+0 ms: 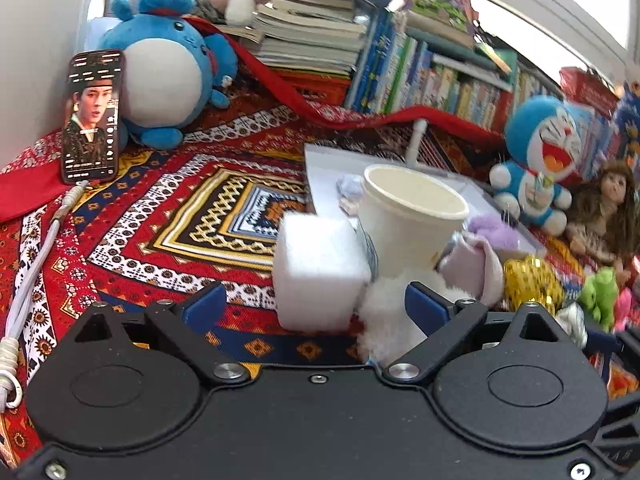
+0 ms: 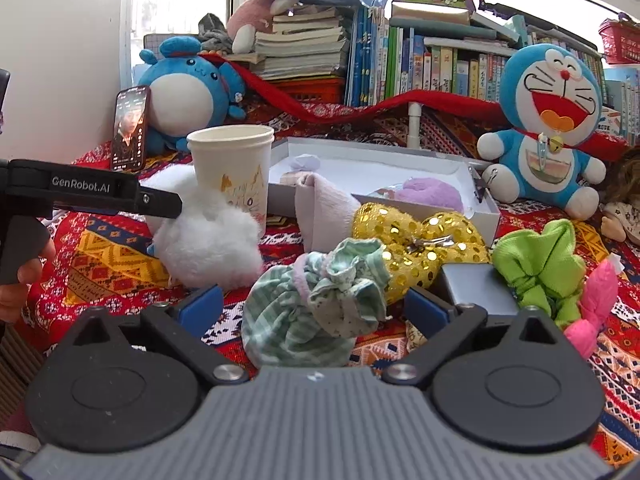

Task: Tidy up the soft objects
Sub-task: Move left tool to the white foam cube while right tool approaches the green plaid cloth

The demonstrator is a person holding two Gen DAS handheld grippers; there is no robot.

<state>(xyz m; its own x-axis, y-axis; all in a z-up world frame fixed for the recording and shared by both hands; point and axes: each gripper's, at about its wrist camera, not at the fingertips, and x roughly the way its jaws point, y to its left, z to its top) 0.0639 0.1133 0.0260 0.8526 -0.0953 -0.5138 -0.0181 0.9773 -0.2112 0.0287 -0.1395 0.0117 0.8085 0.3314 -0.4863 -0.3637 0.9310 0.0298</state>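
In the left wrist view my left gripper (image 1: 314,305) stands open low over the patterned cloth. A white foam block (image 1: 320,272) sits between its blue fingers, touching neither. A white fluffy toy (image 1: 394,312) lies against the right finger. A paper cup (image 1: 412,220) stands just behind them. In the right wrist view my right gripper (image 2: 312,309) is open around a green striped cloth bundle (image 2: 296,320), with small gaps on both sides. The left gripper (image 2: 172,206) reaches in from the left, its tip at the white fluffy toy (image 2: 208,240).
An open white box (image 2: 486,206) holds a purple soft piece (image 2: 428,194). Beside it lie a gold sequin bow (image 2: 420,236), a green scrunchie (image 2: 540,268) and a pink cloth (image 2: 596,304). Blue plush toys (image 2: 548,120) (image 2: 188,92), a phone (image 2: 130,134) and books (image 2: 440,68) line the back.
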